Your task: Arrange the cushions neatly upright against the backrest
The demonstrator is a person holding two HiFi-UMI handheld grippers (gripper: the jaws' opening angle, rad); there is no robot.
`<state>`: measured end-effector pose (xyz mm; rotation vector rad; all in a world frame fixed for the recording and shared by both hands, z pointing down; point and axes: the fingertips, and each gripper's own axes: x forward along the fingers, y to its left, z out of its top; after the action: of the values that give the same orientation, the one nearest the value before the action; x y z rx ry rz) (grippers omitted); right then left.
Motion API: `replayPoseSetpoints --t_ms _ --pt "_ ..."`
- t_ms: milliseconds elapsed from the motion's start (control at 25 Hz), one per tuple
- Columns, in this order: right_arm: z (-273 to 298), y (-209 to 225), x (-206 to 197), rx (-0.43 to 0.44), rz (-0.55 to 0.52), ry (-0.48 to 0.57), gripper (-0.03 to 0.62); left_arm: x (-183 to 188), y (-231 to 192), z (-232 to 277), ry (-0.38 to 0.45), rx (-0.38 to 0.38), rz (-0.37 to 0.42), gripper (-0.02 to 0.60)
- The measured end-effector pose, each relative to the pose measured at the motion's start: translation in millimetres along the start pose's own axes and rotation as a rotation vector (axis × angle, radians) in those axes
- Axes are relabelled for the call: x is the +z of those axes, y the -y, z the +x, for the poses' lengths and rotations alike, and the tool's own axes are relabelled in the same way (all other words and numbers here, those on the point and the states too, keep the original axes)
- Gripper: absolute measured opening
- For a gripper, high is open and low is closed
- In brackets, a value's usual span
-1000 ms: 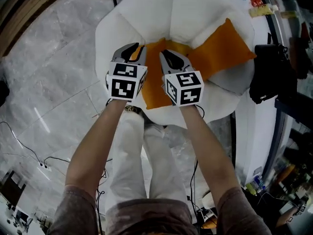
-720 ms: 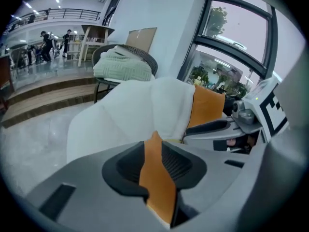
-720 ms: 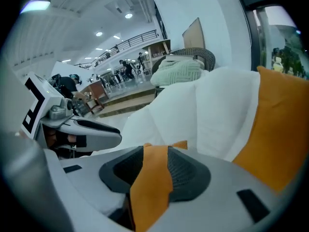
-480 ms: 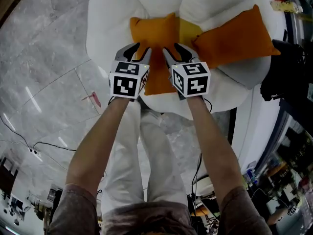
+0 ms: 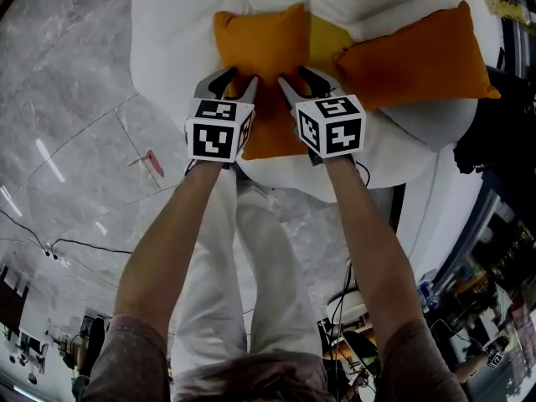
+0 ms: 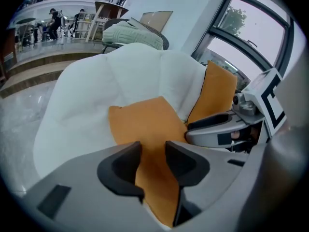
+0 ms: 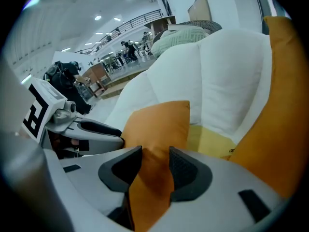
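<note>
An orange cushion (image 5: 260, 44) lies on the seat of a white armchair (image 5: 167, 23), its far end towards the backrest. My left gripper (image 5: 230, 82) and right gripper (image 5: 306, 82) stand side by side at its near edge. In the left gripper view the cushion (image 6: 145, 124) runs between my left gripper's (image 6: 153, 153) jaws. In the right gripper view its edge (image 7: 157, 124) also sits between my right gripper's (image 7: 155, 166) jaws. Both pairs of jaws have just been opening. A second orange cushion (image 5: 414, 57) leans at the right, and a yellow cushion (image 5: 327, 36) shows between the two.
The chair stands on a grey marble floor (image 5: 75, 115) with a small red object (image 5: 151, 162) and cables (image 5: 50, 245) at the left. A dark bulky object (image 5: 502, 132) and cluttered shelving crowd the right side. The person's white trouser legs are below the chair's front.
Both grippers have come down with the middle orange cushion, which now lies on the seat. The jaws of both stand wider apart than before.
</note>
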<state>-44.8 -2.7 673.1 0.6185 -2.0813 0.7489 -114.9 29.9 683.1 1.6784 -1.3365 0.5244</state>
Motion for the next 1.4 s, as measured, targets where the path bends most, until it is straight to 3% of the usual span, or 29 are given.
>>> replayPoseSetpoints --t_ms 440,560,720,800,1120,1400 --pt "6.8 1.3 -1.3 0.018 0.024 0.000 0.166 -1.0 -1.2 6.6 -0.034 0.011 0.006 0.158" --pt "8.3 3.2 -1.7 0.005 0.013 0.010 0.164 -1.0 -1.3 10.7 -0.056 0.003 -0.055 0.102" --pt "11.4 1.0 -5.7 -0.012 0.008 0.001 0.068 -4.0 -1.9 14.2 -0.069 0.020 -0.104 0.019" --pt "12.2 -1.1 -6.4 -0.020 -0.003 -0.005 0.040 -4.6 -1.3 13.7 -0.069 0.028 -0.091 0.012" --pt "-12.8 -5.1 2.7 -0.049 0.083 0.042 0.038 13.0 13.6 -9.1 -0.086 0.014 -0.027 0.012" --pt "-68.8 -8.4 60.0 -0.096 0.139 0.146 0.038 83.9 39.3 -56.4 -0.050 0.005 0.114 0.012"
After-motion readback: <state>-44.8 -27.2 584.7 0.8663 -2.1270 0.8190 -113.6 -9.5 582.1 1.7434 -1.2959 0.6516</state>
